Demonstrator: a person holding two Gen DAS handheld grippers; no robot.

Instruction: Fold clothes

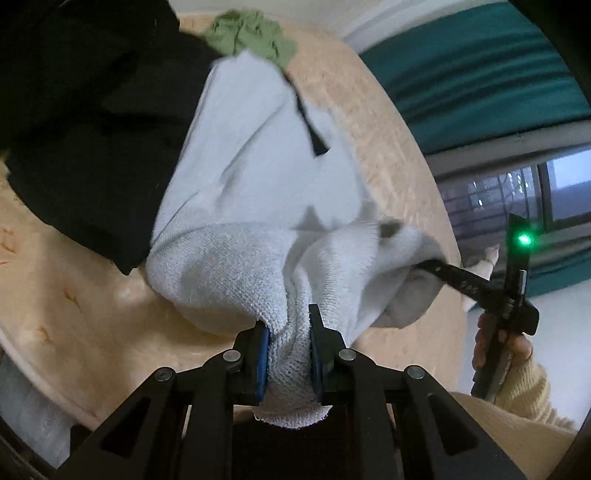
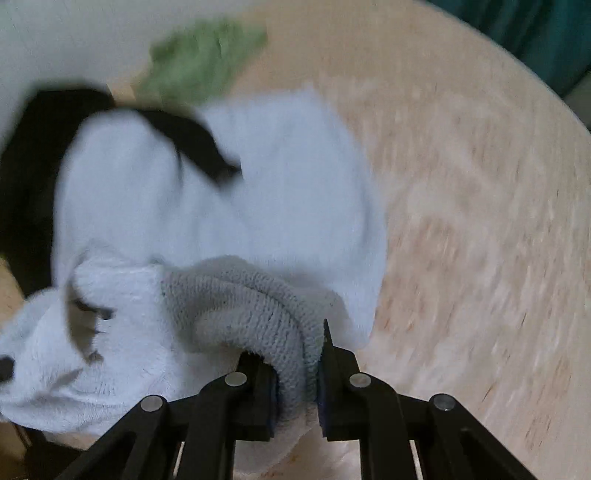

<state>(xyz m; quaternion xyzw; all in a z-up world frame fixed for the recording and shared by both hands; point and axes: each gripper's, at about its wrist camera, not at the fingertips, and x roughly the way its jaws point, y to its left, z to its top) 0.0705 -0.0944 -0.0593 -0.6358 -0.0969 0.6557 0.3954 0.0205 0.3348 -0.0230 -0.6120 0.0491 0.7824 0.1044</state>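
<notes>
Left tool (image 1: 288, 343): we pinch a bunched edge of the white garment (image 1: 251, 177) — closed tight on it.
Right tool (image 2: 295, 373): clamped on a grey-lined fold.
Garment: draped on the surface (image 1: 74, 302), trailing toward 12 o'clock.
Neighbours: black cloth (image 1: 85, 122) at 10, green cloth (image 1: 251, 33) at 12.
Doing it well: we'd keep both grips level — fabric taut.
</notes>
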